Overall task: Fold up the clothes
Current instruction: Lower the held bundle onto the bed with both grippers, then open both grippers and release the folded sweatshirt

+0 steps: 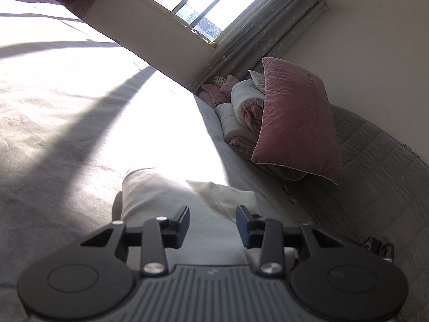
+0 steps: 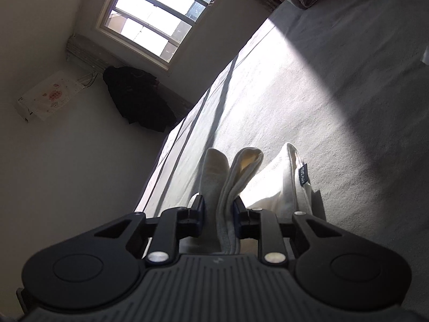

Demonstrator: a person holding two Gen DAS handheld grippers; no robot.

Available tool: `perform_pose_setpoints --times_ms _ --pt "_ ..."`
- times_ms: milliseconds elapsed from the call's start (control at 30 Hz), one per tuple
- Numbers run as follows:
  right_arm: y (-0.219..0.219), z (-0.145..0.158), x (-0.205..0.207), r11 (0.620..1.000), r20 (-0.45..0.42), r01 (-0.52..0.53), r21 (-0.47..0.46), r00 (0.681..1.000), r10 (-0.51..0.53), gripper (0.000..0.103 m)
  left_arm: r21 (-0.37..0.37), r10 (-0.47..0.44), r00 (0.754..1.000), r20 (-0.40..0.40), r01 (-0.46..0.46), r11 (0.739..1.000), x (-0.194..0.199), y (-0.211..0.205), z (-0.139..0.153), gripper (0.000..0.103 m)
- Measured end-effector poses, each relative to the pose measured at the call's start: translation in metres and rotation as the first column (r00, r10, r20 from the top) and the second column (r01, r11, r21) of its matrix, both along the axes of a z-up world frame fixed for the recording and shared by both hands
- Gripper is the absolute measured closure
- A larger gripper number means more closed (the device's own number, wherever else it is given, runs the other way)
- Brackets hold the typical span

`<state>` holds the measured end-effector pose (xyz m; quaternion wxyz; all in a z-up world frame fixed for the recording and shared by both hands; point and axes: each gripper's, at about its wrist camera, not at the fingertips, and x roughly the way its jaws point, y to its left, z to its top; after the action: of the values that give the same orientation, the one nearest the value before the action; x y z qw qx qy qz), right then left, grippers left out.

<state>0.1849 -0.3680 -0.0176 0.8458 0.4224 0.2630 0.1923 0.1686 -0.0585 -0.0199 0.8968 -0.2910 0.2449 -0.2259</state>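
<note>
Right gripper (image 2: 217, 212) is clamped on a bunched fold of the cream garment (image 2: 278, 185), which lies on the grey bed (image 2: 321, 102). Left gripper (image 1: 212, 221) hangs partly open over it, nothing between its fingers. Pink pillow (image 1: 295, 123) sits further back.

Both cameras sit just behind their own jaws, low over the bed (image 1: 53, 123), looking forward and slightly down along the fingers. The left wrist view is rolled, with the window (image 1: 198, 0) at 12 o'clock and a pink pillow (image 1: 295, 123) at 2 o'clock. The right wrist view is rolled the other way, its window (image 2: 155, 13) at 11 o'clock. Both share the bed, the window and the cream garment (image 2: 278, 185) close ahead.
</note>
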Motion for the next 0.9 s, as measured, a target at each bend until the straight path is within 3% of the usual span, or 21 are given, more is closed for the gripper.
perform_pose_setpoints --times_ms 200,300,533,667,800,900 --pt "-0.016 -0.008 0.003 1.0 -0.048 -0.011 0.012 0.999 0.012 0.078 0.0 -0.061 0.998 0.005 0.061 0.998 0.013 -0.012 -0.022 0.078" --pt "-0.021 -0.011 0.002 0.998 -0.09 -0.027 -0.048 0.996 0.023 0.08 0.034 -0.1 0.995 0.029 0.099 0.995 0.011 -0.019 -0.03 0.079" --pt "-0.009 0.007 -0.002 0.959 -0.062 -0.095 -0.267 0.995 0.081 0.08 0.091 -0.168 0.983 0.071 0.162 0.983 0.007 -0.024 -0.037 0.079" --pt "0.012 0.023 -0.017 0.893 0.021 -0.055 -0.446 0.997 0.072 0.07 0.09 -0.189 0.978 0.087 0.182 0.979 0.006 -0.024 -0.039 0.077" --pt "0.03 0.034 -0.029 0.795 0.183 0.107 -0.597 0.983 0.005 0.068 0.091 -0.22 0.971 0.095 0.212 0.973 0.005 -0.024 -0.039 0.077" --pt "0.032 0.03 -0.031 0.799 0.27 0.163 -0.578 0.963 -0.001 0.068 0.101 -0.24 0.966 0.096 0.23 0.968 0.005 -0.025 -0.038 0.076"
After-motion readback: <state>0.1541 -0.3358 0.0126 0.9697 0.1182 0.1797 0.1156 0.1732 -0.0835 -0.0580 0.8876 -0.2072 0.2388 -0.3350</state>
